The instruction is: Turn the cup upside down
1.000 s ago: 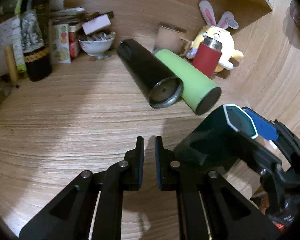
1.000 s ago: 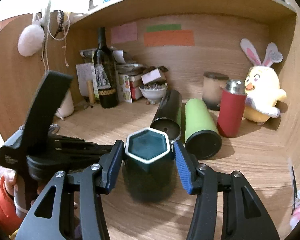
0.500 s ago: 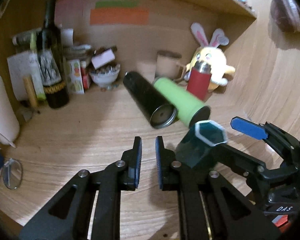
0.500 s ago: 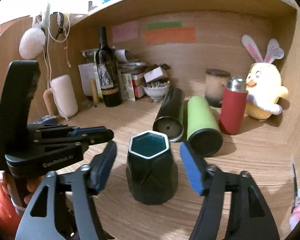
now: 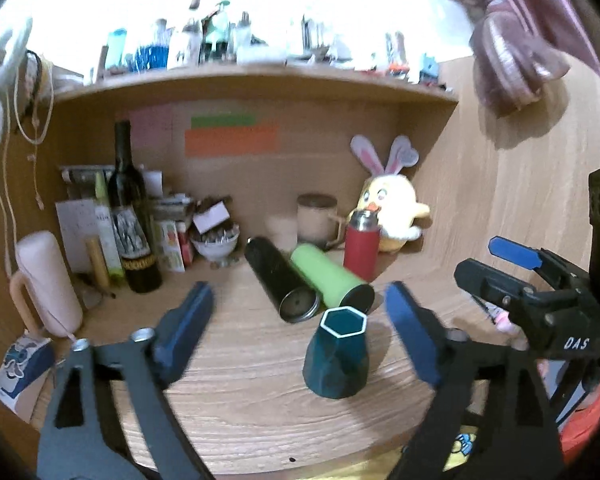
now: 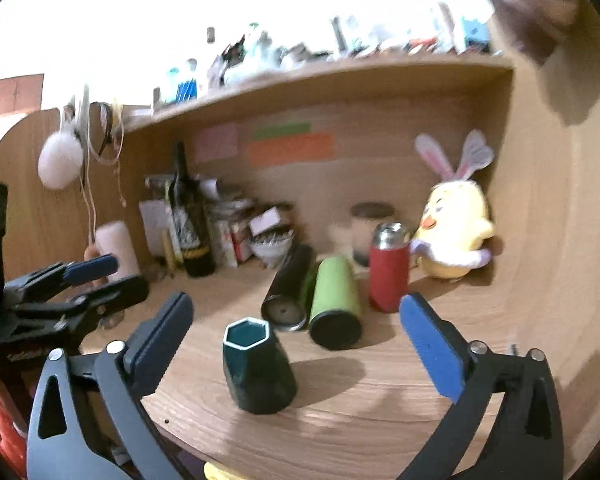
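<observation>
Wooden desk (image 5: 236, 408) set in an alcove under a cluttered shelf; both views look along it toward the back wall.

Item: dark teal hexagonal cup (image 5: 337, 356), white-rimmed. Stands mouth up near the desk's front edge, touched by neither tool.

Left gripper (image 5: 296, 328): jaws spread wide, the cup between and just ahead of them, holding nothing.

Right gripper (image 6: 296, 340): jaws likewise spread wide and holding nothing, with the cup (image 6: 257, 368) standing toward its left finger.

Step in hand, as judged: no grasp made, cup not yet turned. Next move calls for one gripper to close on the faceted side walls, lift, roll the wrist half a turn, and set the rim down flat on bare wood.

Nearby:
- black tumbler (image 5: 280, 286), lying on its side just behind the cup, base toward the front edge;
- green tumbler (image 5: 327, 280), lying beside it, the two appearing to touch;
- red flask (image 5: 362, 249), upright behind them;
- yellow bunny plush (image 5: 392, 212), back right corner;
- wine bottle (image 5: 132, 216), back left, amid boxes and a small white bowl (image 5: 214, 243).

Obstruction: the two lying tumblers crowd the space behind the cup, so the flip likely wants to stay toward the front edge.
</observation>
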Demonstrator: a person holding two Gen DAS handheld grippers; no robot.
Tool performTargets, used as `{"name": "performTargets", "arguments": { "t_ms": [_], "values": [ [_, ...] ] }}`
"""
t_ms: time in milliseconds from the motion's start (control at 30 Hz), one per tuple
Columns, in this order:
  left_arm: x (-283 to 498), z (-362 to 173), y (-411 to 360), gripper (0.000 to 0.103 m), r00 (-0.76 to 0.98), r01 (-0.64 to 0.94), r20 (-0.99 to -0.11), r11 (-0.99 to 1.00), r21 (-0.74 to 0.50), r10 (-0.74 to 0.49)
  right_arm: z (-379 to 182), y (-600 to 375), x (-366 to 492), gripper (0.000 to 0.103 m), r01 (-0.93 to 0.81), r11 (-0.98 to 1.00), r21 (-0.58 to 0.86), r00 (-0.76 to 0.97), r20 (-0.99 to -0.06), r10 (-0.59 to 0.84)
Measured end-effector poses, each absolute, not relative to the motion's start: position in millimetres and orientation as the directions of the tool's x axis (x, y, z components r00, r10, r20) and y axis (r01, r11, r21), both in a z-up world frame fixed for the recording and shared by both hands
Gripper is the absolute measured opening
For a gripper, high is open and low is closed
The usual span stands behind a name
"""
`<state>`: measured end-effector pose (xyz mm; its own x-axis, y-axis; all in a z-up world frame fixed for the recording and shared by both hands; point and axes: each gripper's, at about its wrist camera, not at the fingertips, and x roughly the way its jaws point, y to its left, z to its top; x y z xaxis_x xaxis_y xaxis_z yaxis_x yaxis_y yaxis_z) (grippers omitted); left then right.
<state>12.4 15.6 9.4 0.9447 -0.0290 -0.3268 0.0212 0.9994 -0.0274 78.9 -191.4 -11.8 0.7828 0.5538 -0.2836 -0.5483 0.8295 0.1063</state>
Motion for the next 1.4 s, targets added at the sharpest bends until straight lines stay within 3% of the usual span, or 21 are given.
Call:
{"name": "performTargets", "arguments": {
  "t_ms": [133,1400],
  "values": [
    [-3,17,9,0.103,0.956,0.003,-0.293,1.0,-0.007,-0.005,-3,-201,66,0.103,-0.538,0.838,0.094,0.8,-0.254,0.543],
    [-28,18,-2,0.103,0.96,0.022,-0.279,0.999,-0.026,-0.029,-1,-203,36,0.103,-0.541,0.836,0.092,0.802,-0.242,0.546]
  ]
}}
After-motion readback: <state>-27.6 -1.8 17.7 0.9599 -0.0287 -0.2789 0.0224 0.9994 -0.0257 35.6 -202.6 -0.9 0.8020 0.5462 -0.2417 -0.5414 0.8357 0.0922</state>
